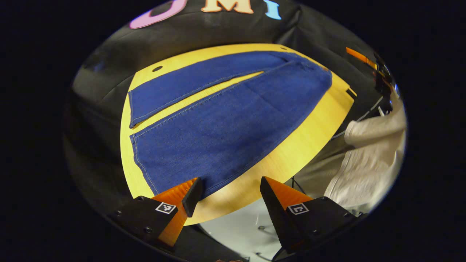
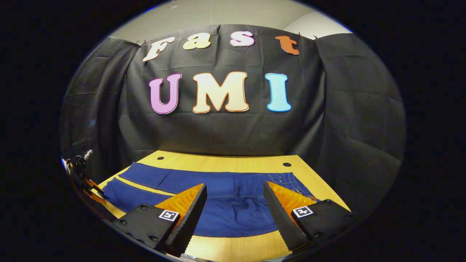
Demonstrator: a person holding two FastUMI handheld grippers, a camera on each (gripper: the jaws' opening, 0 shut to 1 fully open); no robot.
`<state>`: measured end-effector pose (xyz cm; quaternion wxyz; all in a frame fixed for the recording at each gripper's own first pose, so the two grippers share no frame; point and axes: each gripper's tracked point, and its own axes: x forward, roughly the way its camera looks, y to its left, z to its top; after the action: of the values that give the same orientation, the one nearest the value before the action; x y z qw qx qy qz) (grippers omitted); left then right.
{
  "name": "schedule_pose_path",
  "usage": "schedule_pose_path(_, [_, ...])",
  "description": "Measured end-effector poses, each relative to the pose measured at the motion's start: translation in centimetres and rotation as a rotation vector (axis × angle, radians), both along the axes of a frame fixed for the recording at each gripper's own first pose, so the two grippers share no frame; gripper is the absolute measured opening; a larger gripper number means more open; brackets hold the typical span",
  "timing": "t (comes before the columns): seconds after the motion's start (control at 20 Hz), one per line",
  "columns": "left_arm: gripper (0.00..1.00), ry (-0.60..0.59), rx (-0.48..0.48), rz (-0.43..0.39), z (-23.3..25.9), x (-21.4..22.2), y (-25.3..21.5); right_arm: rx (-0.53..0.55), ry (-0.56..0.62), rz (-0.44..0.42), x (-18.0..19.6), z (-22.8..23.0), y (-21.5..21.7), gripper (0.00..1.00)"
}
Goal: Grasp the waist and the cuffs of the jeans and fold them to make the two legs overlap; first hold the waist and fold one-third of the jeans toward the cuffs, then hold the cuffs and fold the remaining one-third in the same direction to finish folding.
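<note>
Across the counter [image 1: 320, 120] the jeans [image 1: 225, 127] lie flat, legs still apart; your left gripper [image 1: 230, 189] and right gripper [image 2: 235, 196] both hover with jaws wide. Pinch only the top layer at six o'clock and the near leg will slide, leaving the legs skewed.

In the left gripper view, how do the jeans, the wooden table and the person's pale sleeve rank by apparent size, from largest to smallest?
1. Wooden table, though the jeans cover most of it.
2. Jeans.
3. Pale sleeve, at the picture's edge where the fisheye distorts it, so its true size is unsure.
</note>
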<state>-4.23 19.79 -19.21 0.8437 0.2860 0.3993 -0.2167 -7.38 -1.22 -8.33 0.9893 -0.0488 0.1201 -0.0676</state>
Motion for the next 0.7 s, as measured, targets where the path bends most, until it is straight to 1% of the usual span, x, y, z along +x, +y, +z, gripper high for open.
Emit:
schedule_pose_path(0.1, [0.95, 0.043, 0.056, -0.039, -0.5, 0.0, 0.5, -0.003, 0.016, -0.003, -0.1, -0.5, -0.2, 0.97])
schedule_pose_path(0.2, [0.95, 0.072, 0.09, -0.052, -0.9, 0.5, 0.8, -0.015, 0.026, -0.012, -0.3, -0.7, -0.8, 0.97])
schedule_pose_path(0.3, [0.93, 0.08, 0.113, -0.046, -1.3, 1.7, 1.6, -0.024, 0.038, -0.021, -0.6, -1.0, -1.3, 0.97])
schedule_pose_path(0.5, [0.91, 0.105, 0.157, -0.014, -2.0, 2.6, 3.2, -0.041, 0.054, -0.036, -0.6, -1.1, -2.6, 0.97])
schedule_pose_path(0.55, [0.91, 0.109, 0.153, -0.014, -2.1, 2.5, 3.2, -0.046, 0.056, -0.039, -0.5, -1.2, -3.0, 0.94])
schedule_pose_path(0.6, [0.91, 0.108, 0.153, -0.011, -2.2, 2.8, 3.3, -0.051, 0.058, -0.04, -0.4, -1.2, -3.2, 0.96])
schedule_pose_path(0.65, [0.9, 0.117, 0.151, -0.007, -2.1, 2.6, 3.4, -0.056, 0.062, -0.042, -0.2, -1.3, -3.5, 0.97])
schedule_pose_path(0.7, [0.93, 0.121, 0.15, -0.006, -2.1, 2.9, 3.5, -0.056, 0.068, -0.041, 0.1, -1.5, -3.7, 0.97])
